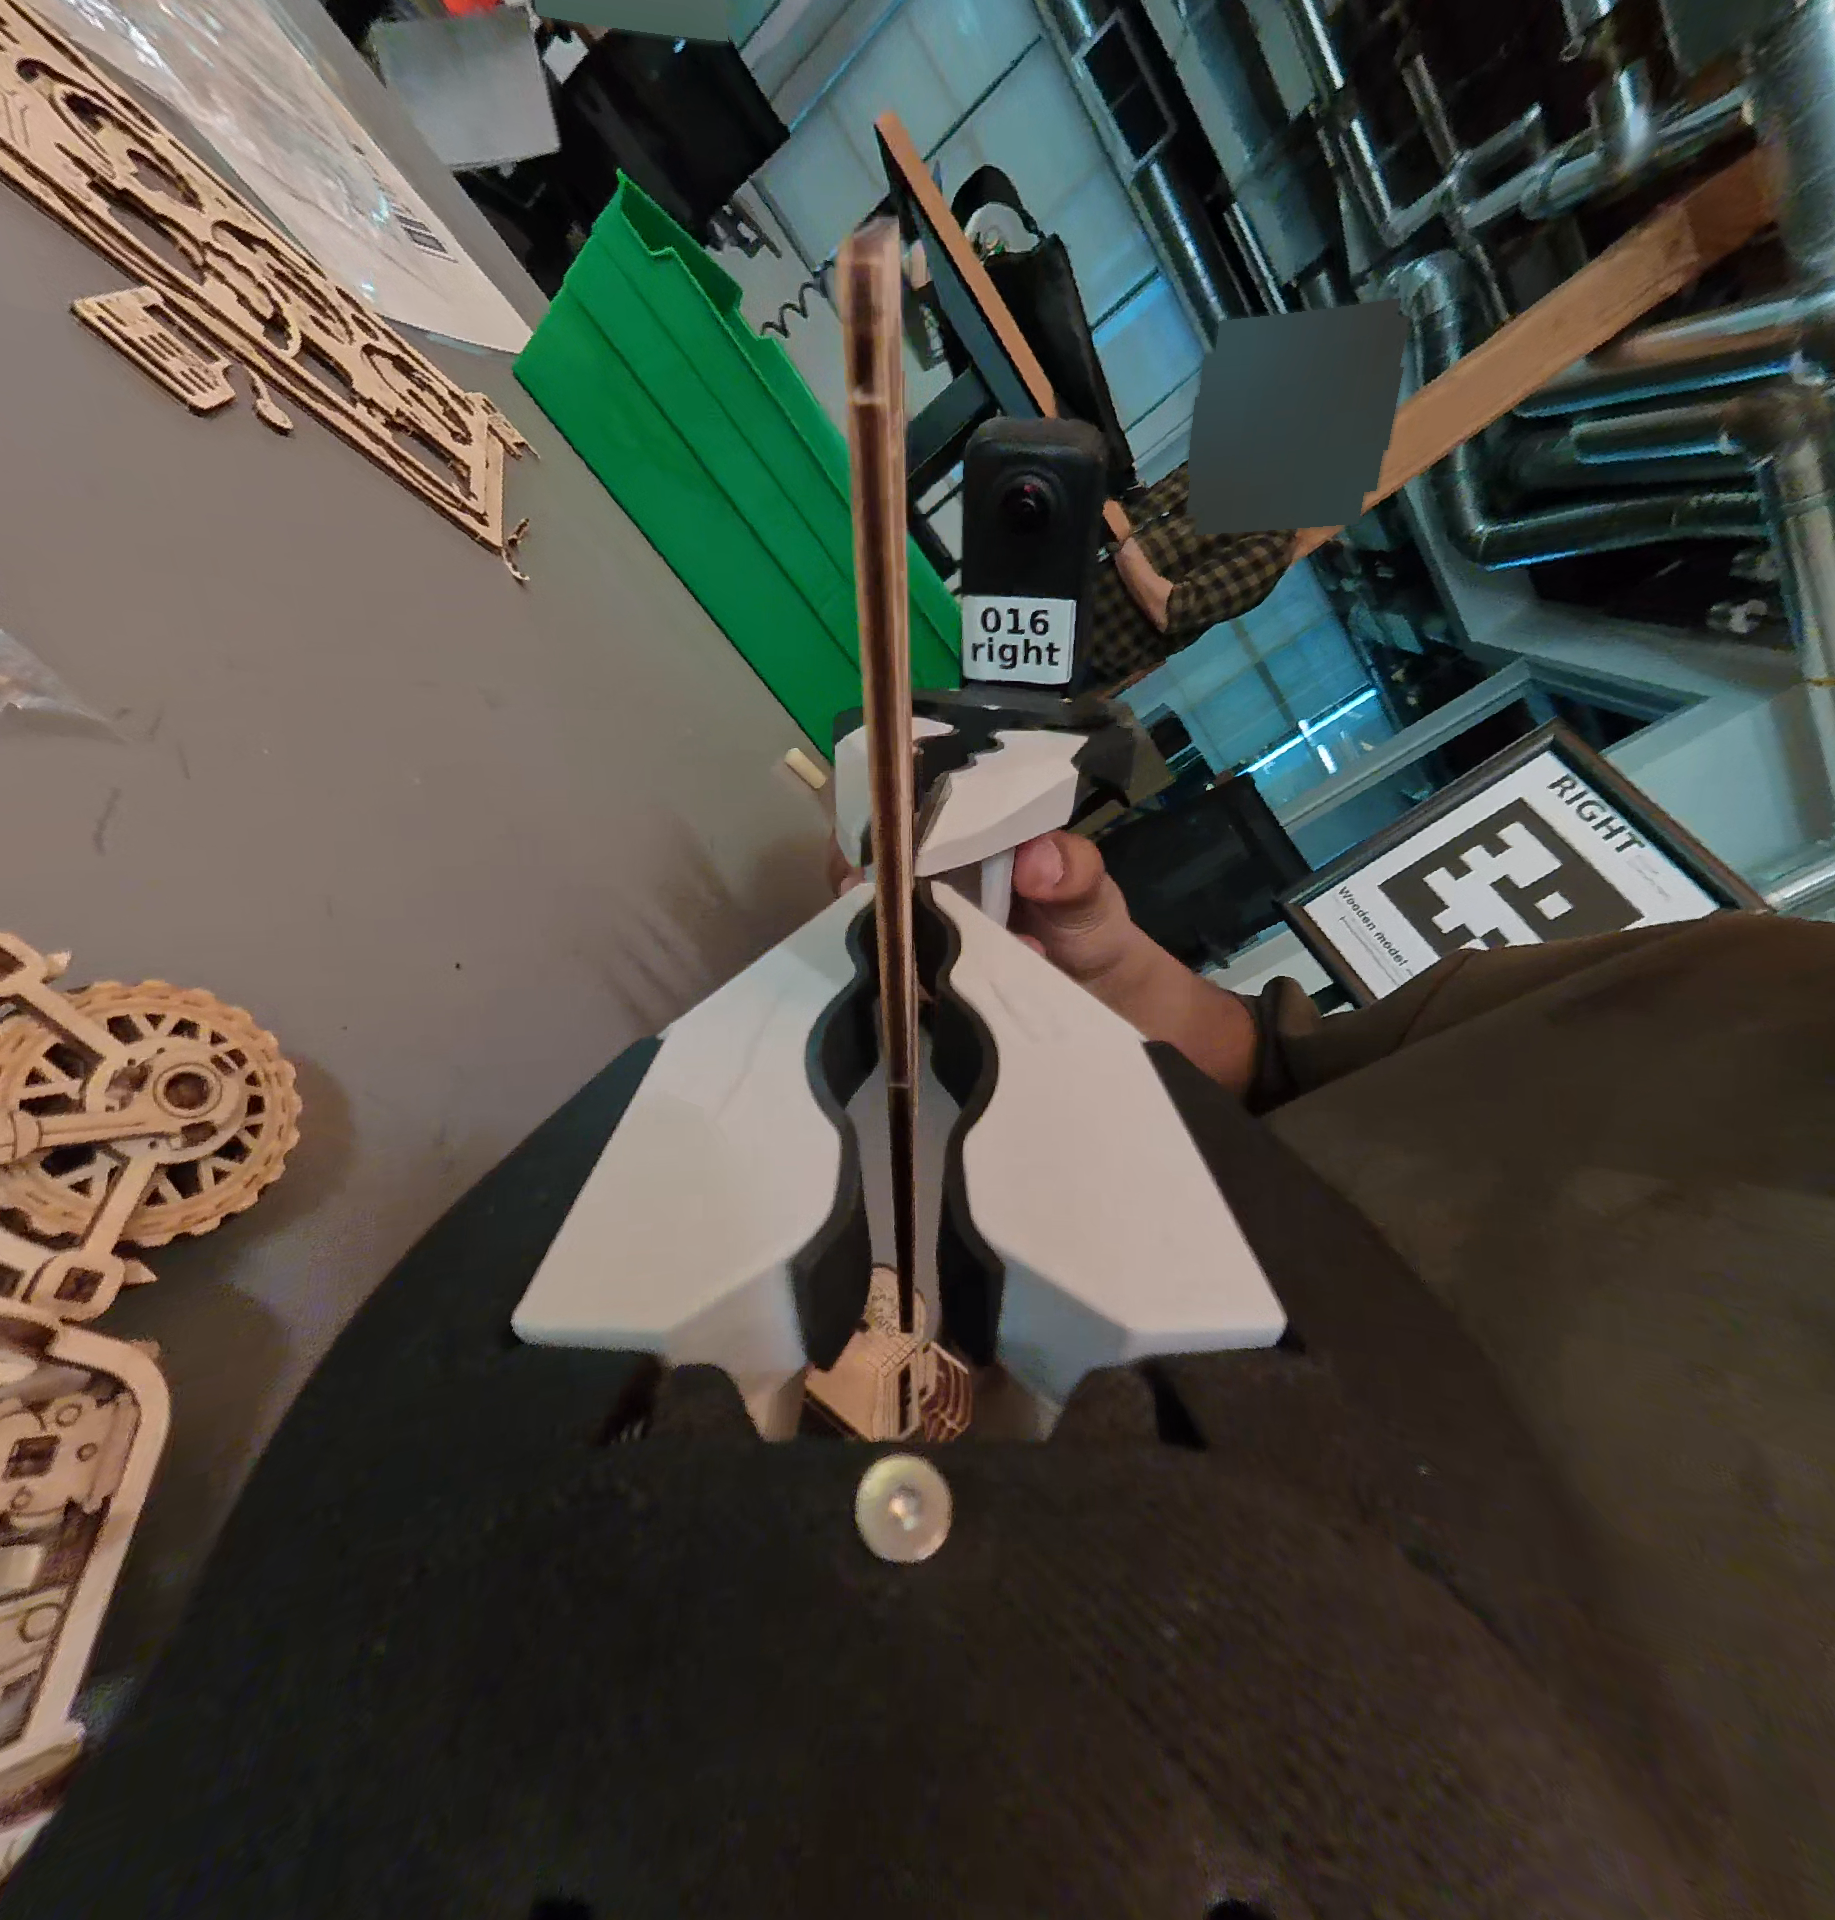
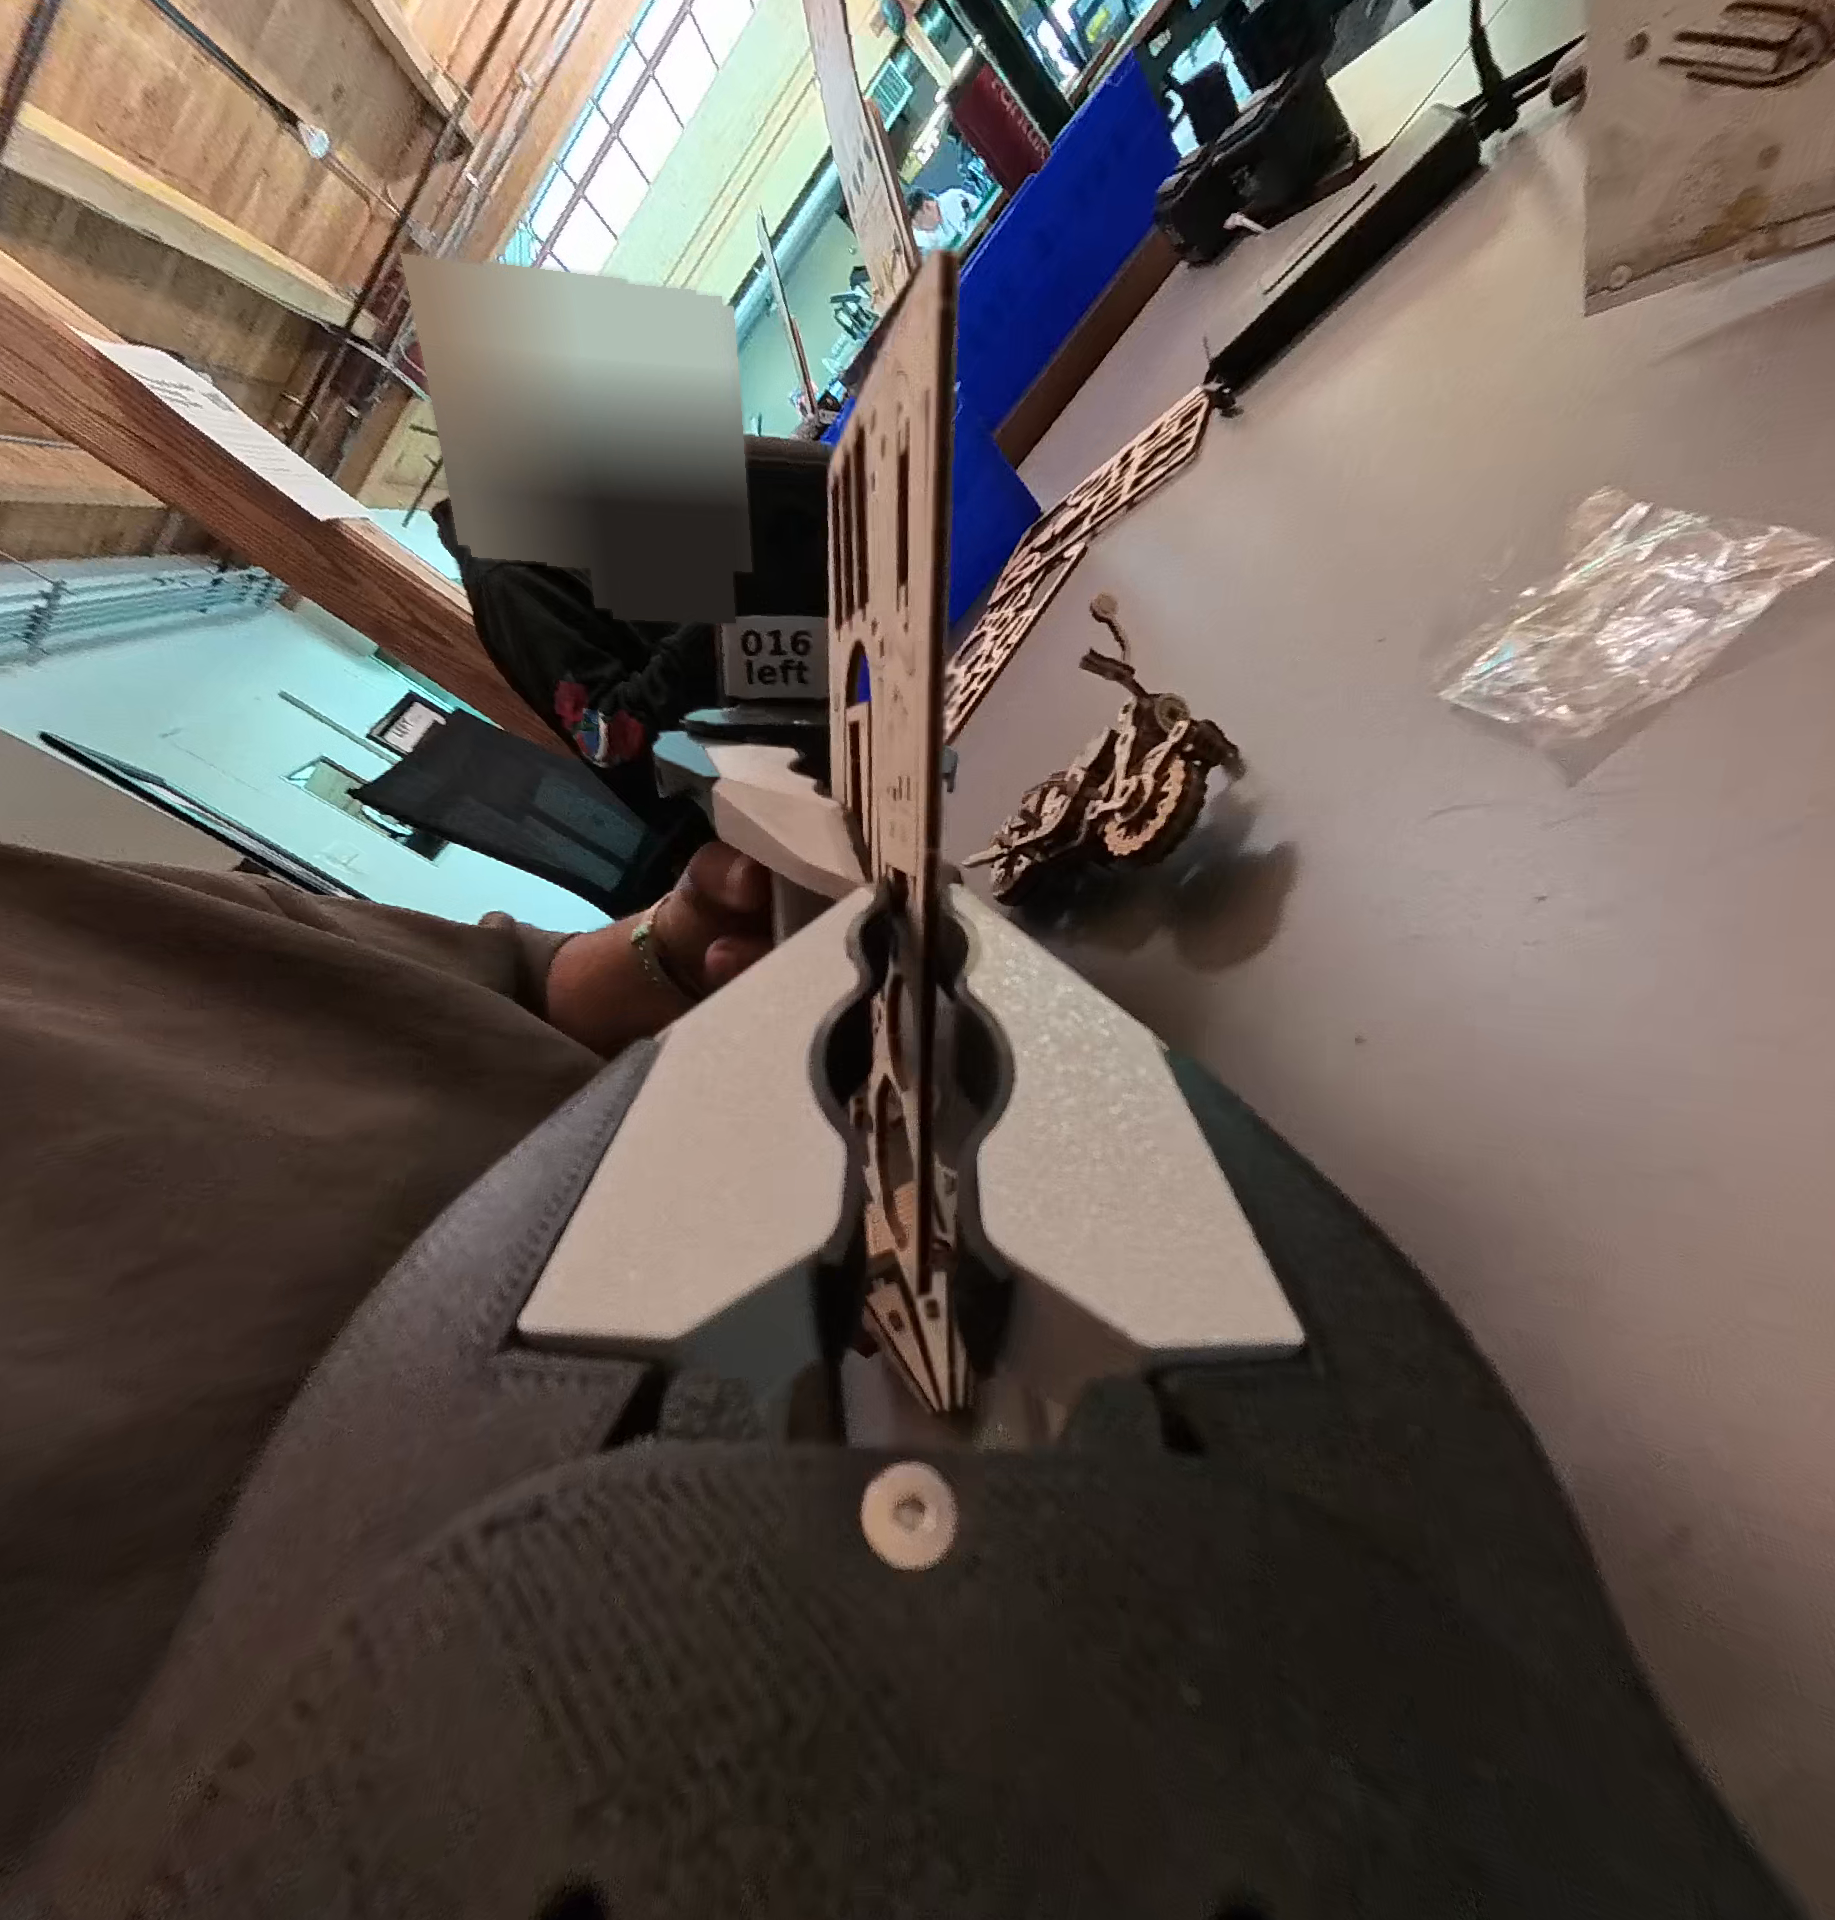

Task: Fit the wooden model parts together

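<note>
A thin laser-cut wooden parts sheet (image 1: 877,623) is held edge-on in the air between both grippers. My left gripper (image 1: 897,920) is shut on its near end. My right gripper (image 1: 908,810) faces it and clamps the far end. In the right wrist view, my right gripper (image 2: 908,899) is shut on the same sheet (image 2: 897,582), and the left gripper (image 2: 799,821) grips it from the other side. A part-built wooden motorcycle (image 1: 113,1122) stands on the grey table (image 1: 373,727); it also shows in the right wrist view (image 2: 1121,779).
Another cut-out wooden sheet (image 1: 269,301) lies flat on the table, also seen in the right wrist view (image 2: 1079,540). A wooden sub-assembly (image 1: 40,1507) sits near the motorcycle. A clear plastic bag (image 2: 1640,613) lies on the table. A green bin (image 1: 705,416) and a blue bin (image 2: 1058,260) stand beyond the table edge. Both grippers' tips are close together, under 4 cm apart. Left tips and right tips are each some 11 cm from the part-built wooden motorcycle (image 1: 113,1122).
</note>
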`<state>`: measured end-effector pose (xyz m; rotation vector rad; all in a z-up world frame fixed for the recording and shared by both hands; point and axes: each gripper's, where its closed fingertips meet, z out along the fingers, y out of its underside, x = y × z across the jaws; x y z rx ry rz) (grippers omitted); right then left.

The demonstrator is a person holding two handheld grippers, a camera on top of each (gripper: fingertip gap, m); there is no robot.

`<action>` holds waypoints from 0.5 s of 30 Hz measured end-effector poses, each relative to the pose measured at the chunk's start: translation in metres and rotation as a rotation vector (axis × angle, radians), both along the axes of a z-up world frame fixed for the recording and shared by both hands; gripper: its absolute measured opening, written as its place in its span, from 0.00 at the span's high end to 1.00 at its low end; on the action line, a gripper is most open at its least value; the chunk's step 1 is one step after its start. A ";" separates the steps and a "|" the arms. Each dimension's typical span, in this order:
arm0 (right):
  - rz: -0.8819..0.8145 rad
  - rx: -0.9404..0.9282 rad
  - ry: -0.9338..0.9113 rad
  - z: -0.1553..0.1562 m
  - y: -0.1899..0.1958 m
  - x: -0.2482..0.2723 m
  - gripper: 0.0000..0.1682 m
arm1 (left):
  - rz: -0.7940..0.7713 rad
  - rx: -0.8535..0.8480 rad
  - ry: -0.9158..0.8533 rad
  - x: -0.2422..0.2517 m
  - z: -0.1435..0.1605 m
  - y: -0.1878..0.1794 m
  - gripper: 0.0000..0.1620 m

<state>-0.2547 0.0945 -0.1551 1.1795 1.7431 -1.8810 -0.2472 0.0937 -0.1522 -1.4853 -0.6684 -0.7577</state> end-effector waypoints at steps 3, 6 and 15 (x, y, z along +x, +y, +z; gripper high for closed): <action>-0.023 0.058 0.018 -0.003 0.001 -0.001 0.96 | 0.012 -0.036 0.046 0.001 -0.002 0.001 0.99; -0.042 0.105 0.039 -0.005 0.001 -0.002 0.96 | 0.017 -0.060 0.084 0.001 -0.003 0.001 0.99; -0.058 0.153 0.074 -0.007 0.002 -0.005 0.94 | 0.018 -0.078 0.108 -0.001 -0.006 0.000 0.99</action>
